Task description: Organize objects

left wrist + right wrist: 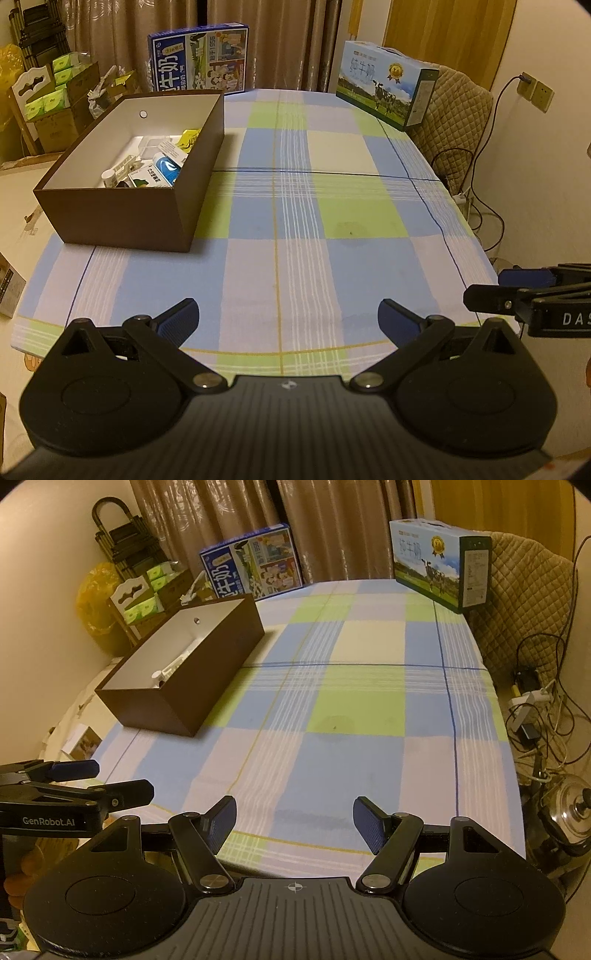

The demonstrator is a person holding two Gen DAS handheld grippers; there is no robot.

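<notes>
Left wrist view: box [122, 218] at 10 o'clock holds cartons; table [295, 258] bare. My left tool [288, 321] and right tool [294, 823] both apart, empty. Judge sorting done; keep tools clear of box.

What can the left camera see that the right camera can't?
Only the left wrist view looks down into the brown box and shows the small cartons inside it, plus a wall socket. Only the right wrist view shows a metal pot lid beside the table. Both show the checked tablecloth, two milk boxes, and the open left gripper and right gripper.
</notes>
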